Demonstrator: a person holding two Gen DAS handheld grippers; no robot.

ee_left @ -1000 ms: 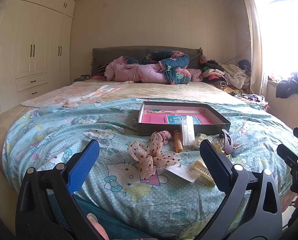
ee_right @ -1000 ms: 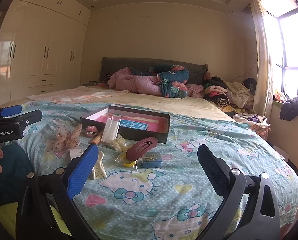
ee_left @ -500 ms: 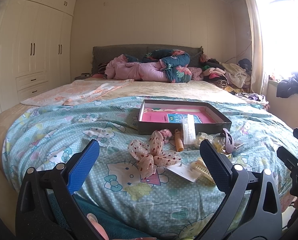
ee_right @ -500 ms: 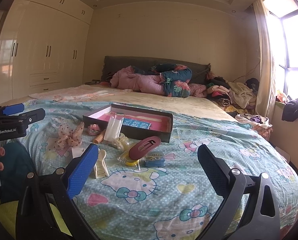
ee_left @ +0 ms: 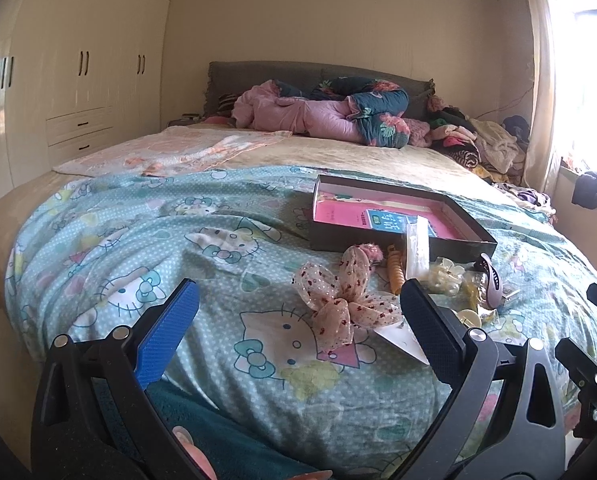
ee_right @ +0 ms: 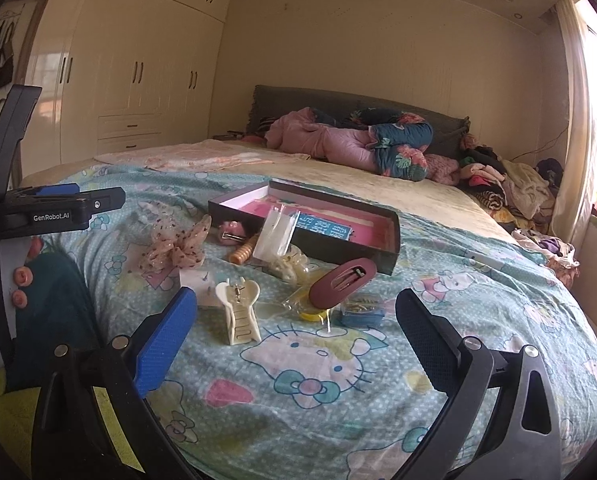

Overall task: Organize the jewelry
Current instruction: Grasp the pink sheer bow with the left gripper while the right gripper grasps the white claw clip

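A shallow dark box (ee_left: 402, 240) with a pink lining lies on the bed; it also shows in the right wrist view (ee_right: 350, 254). Before it lie a pink dotted bow (ee_left: 346, 304), an orange spiral hair tie (ee_left: 394, 276), a clear packet (ee_left: 416, 252), a cream claw clip (ee_right: 240, 312), a maroon hair clip (ee_right: 342, 282), a small blue box (ee_right: 364, 310) and a white card (ee_left: 402, 338). My left gripper (ee_left: 298, 334) is open and empty, just short of the bow. My right gripper (ee_right: 296, 332) is open and empty, near the cream clip.
The bed has a Hello Kitty cover (ee_left: 138, 248). A pile of pink and dark quilts (ee_left: 330, 116) lies at the headboard and clothes (ee_left: 482, 144) are heaped at the right. Wardrobes (ee_left: 58, 92) line the left wall. The left gripper shows at the right wrist view's left edge (ee_right: 54, 210).
Both grippers have moved forward and closer to the bed, so the items look larger. Nothing on the bed has moved and both jaws stay open.
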